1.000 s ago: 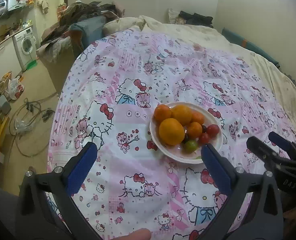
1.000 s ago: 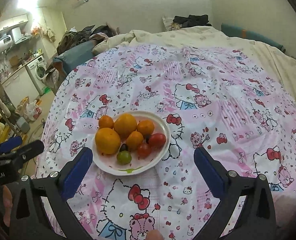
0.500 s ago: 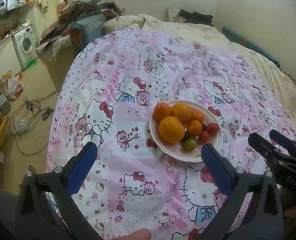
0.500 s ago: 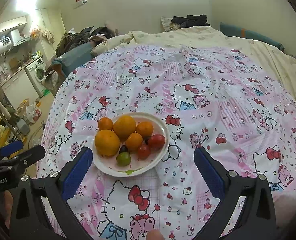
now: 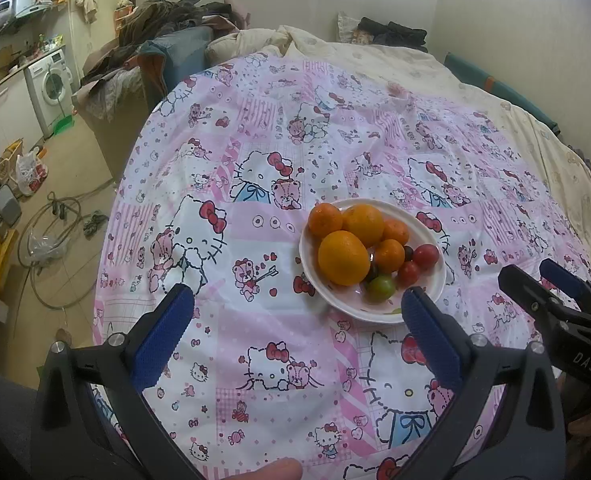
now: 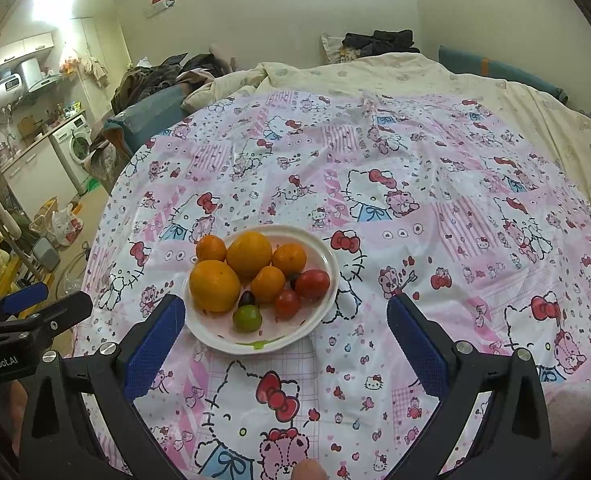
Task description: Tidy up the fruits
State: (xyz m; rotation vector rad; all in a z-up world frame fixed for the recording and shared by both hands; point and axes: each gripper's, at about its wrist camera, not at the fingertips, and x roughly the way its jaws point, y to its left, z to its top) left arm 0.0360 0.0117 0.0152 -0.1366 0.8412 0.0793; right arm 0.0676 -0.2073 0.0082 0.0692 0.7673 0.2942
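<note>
Left wrist view: the left gripper (image 5: 295, 310) hangs over the cartoon-print sheet (image 5: 255, 184) with its blue-padded fingers (image 5: 163, 332) spread wide apart and nothing between them. Just ahead of its right-hand finger sits the white plate (image 5: 435, 292) of fruit, near the middle of the bed. In this view the plate looks oval, its long axis running from upper left to lower right. On its left side a big orange (image 5: 343, 258) lies nearest the camera, with a second large orange (image 5: 363, 224) and a smaller one (image 5: 324, 220) behind it. To the right come two more small oranges, then a green fruit (image 5: 380, 288) at the near rim and two red tomatoes (image 5: 425, 256) farther right. The fruits are roundish, so none points any clear way. At the far right edge the right gripper (image 5: 535, 280) reaches in, aimed toward the upper left, beside the plate and not touching it.

Right wrist view: the right gripper (image 6: 285, 320) also has its fingers wide apart and empty, with the plate (image 6: 323, 248) straddling the left finger's tip.
</note>
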